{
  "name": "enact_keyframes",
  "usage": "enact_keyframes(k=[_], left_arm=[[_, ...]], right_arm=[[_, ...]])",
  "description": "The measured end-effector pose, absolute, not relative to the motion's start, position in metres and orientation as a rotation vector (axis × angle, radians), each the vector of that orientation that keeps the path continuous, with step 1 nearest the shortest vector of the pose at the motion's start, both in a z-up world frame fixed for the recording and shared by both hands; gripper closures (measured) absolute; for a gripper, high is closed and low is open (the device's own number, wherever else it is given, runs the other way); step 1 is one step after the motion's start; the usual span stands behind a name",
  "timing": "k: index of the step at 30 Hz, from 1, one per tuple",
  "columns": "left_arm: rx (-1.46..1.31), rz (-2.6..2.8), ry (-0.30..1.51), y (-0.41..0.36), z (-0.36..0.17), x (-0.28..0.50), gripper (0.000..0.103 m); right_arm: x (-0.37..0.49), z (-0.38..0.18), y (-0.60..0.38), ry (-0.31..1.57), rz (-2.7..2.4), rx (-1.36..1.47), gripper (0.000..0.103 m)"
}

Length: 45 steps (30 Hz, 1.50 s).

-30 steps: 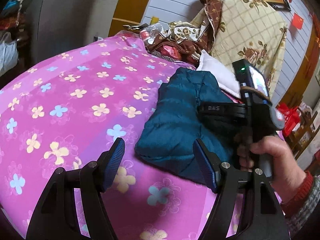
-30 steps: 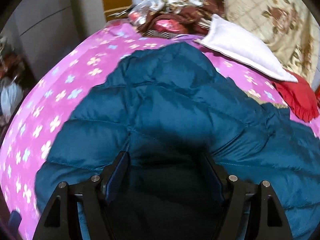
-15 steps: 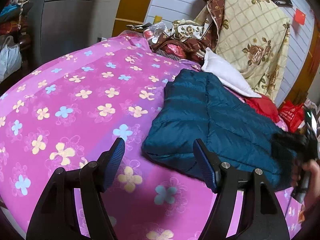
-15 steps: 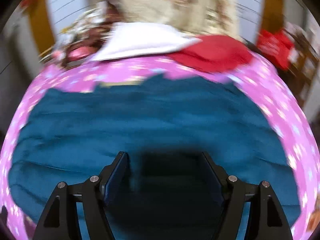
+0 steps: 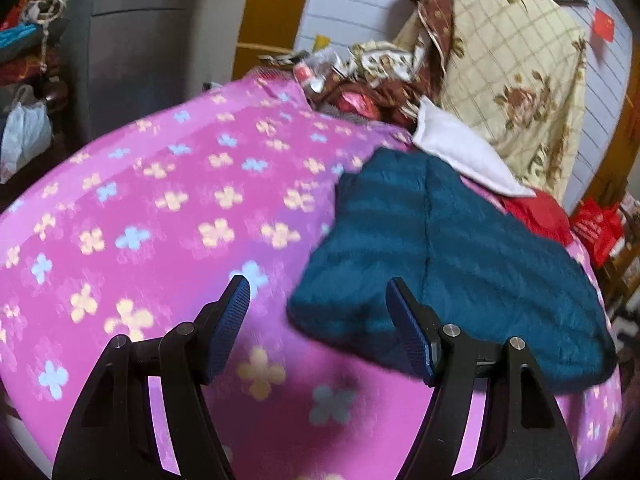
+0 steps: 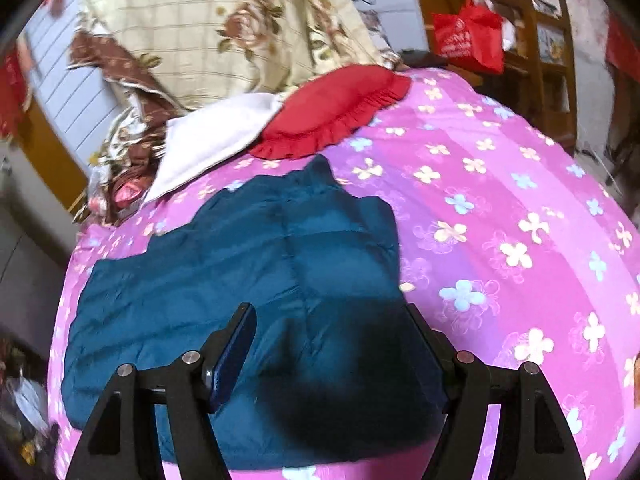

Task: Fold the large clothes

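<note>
A teal quilted jacket (image 5: 440, 256) lies spread on a pink flowered bedspread (image 5: 168, 208). In the left wrist view my left gripper (image 5: 318, 300) hovers open over the jacket's near left corner, nothing between its blue pads. In the right wrist view the same jacket (image 6: 248, 264) fills the lower left, its collar end pointing toward the pillows. My right gripper (image 6: 330, 328) stands open just above the jacket's near edge and holds nothing. Neither gripper shows in the other's view.
A white pillow (image 6: 216, 136) and a red frilled cushion (image 6: 336, 112) lie at the head of the bed, with a floral quilt (image 5: 512, 80) heaped behind. A red bag (image 6: 468, 36) hangs by wooden furniture at the right. A grey cabinet (image 5: 132, 52) stands left.
The right gripper and the hand holding it have swung off to the right, out of the left wrist view. Its own view has rolled and now takes in the jacket's right side and the red cushion.
</note>
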<state>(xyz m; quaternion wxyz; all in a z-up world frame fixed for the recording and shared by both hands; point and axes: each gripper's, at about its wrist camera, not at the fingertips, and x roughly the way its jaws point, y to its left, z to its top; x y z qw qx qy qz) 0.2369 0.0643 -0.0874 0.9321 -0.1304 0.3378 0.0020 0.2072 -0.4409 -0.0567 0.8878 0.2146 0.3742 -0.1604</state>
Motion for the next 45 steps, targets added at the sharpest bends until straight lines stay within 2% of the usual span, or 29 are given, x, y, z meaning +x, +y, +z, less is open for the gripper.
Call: enact_keyframes(k=[3, 9, 12, 21, 30, 38, 45], left_arm=[[-0.299, 0.012, 0.725, 0.067, -0.09, 0.261, 0.032], [-0.223, 0.006, 0.917, 0.054, -0.133, 0.292, 0.032], [-0.192, 0.012, 0.895, 0.05, -0.129, 0.286, 0.032], [-0.293, -0.009, 0.838, 0.068, -0.114, 0.265, 0.032], [-0.289, -0.007, 0.84, 0.073, -0.117, 0.261, 0.032], [-0.394, 0.004, 0.837, 0.096, -0.113, 0.262, 0.032], [-0.374, 0.008, 0.843, 0.093, -0.115, 0.261, 0.032]], right_arm=[[0.209, -0.067, -0.422, 0.8, -0.329, 0.392, 0.031], [0.215, -0.117, -0.424, 0.898, -0.381, 0.364, 0.031], [0.214, -0.12, -0.429, 0.903, -0.395, 0.381, 0.031], [0.205, -0.071, -0.37, 0.804, -0.286, 0.279, 0.031], [0.265, -0.118, -0.299, 0.927, -0.266, 0.083, 0.031], [0.258, -0.097, -0.255, 0.857, -0.172, 0.053, 0.031], [0.278, -0.122, -0.218, 0.926, -0.179, -0.049, 0.031]])
